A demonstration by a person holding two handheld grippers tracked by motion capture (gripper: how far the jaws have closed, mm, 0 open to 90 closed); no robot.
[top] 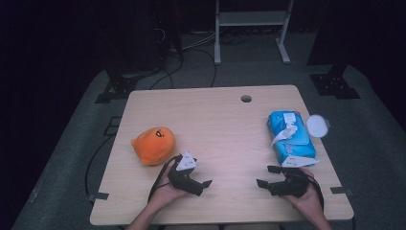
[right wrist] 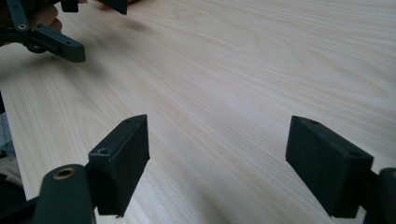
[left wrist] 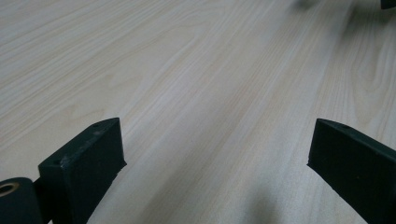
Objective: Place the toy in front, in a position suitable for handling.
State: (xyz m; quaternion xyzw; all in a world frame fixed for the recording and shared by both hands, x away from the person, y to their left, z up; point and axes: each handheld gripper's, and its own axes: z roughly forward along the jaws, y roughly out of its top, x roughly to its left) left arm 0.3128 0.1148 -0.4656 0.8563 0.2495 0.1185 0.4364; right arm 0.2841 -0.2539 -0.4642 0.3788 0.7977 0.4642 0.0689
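Broadly, the wooden table [top: 225, 124] holds two things: the blue wipes pack [top: 290, 137], long axis running near to far, lies just beyond the right gripper [top: 269, 176]; the orange plush [top: 154, 145] sits just left and beyond the left gripper [top: 207, 187]; both grippers' jaws are spread wide, holding nothing.

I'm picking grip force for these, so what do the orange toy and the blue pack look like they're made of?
The orange toy looks like soft plush fabric: rounded, matte, fuzzy-edged, with a small printed or stitched face. The blue pack looks like a thin glossy plastic film pouch, probably wet wipes: light glints on its wrinkled surface and a white flap sticks up on top. Both probably yield when squeezed.
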